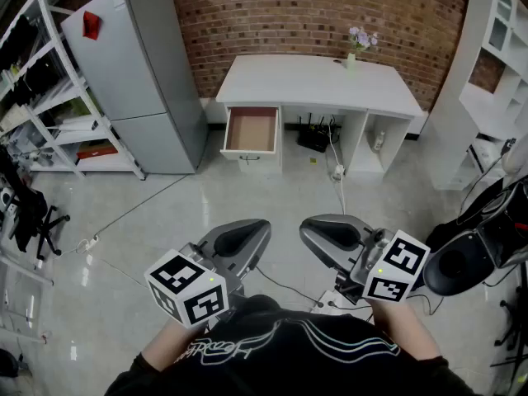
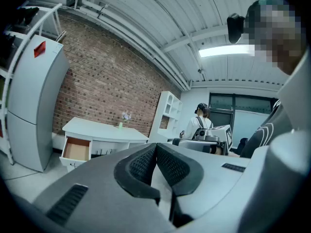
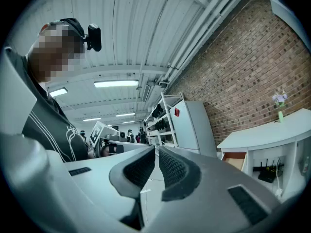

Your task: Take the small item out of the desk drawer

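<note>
The white desk point(image 1: 313, 81) stands against the brick wall across the room, well away from me. Its left drawer point(image 1: 252, 130) is pulled open and shows a bare brown bottom; I see no small item in it from here. The same open drawer point(image 2: 77, 148) appears small in the left gripper view, and its edge point(image 3: 235, 161) shows in the right gripper view. My left gripper point(image 1: 246, 236) and right gripper point(image 1: 323, 234) are held close to my body above the floor, tilted towards each other. Both are shut with nothing between the pads point(image 2: 146, 161) point(image 3: 171, 166).
A grey fridge point(image 1: 136, 64) stands left of the desk, with a shelving rack point(image 1: 49, 106) beyond it. A white shelf unit point(image 1: 495, 73) is at the right, a black chair point(image 1: 462, 262) near my right side. Cables point(image 1: 340, 190) run over the floor. A vase point(image 1: 352, 56) sits on the desk.
</note>
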`<state>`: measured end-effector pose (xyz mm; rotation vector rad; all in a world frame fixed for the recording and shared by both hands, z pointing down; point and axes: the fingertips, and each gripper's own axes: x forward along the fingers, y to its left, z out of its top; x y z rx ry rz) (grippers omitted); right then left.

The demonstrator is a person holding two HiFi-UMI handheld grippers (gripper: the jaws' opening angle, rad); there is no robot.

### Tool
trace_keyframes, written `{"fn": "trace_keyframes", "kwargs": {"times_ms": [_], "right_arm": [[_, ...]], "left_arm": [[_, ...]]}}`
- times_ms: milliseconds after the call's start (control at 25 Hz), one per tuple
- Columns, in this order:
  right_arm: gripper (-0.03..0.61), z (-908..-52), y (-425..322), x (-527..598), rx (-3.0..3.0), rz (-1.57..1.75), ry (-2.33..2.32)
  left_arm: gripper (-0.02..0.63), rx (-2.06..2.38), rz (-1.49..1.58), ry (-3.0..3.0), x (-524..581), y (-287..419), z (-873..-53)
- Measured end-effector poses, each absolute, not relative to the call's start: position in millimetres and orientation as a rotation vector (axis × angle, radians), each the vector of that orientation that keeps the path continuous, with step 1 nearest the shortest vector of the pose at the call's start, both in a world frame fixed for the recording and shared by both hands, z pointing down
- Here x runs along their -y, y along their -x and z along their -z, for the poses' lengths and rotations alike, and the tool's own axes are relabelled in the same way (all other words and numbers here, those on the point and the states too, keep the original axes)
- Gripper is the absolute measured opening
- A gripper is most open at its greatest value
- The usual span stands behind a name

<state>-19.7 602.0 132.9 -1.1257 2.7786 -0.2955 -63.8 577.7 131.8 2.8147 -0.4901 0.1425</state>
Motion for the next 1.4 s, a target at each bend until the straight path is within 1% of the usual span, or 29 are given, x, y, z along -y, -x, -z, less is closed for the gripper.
{"fn": "trace_keyframes", "kwargs": {"times_ms": [400,800,1120,1400], "right_arm": [[0.057,-147,11,-595,-2.770,0.344,1.149],[0.057,-173,0,-555,-2.737,0.428,1.212],[0.058,-194,-16,-490,-2.744,0.481,1.250],[0.058,-215,-43,-380,-2.744,0.586,1.265]], "left_arm": [[0.021,0.518,-0.158,-2.792,-570,62,-143],[0.021,0.499,-0.179,-2.757,-526,57,-171],[0.021,0.471,-0.158,-2.715,-454,41,-193],[0.021,0.465,-0.177,-2.653,-342,14,-216]]}}
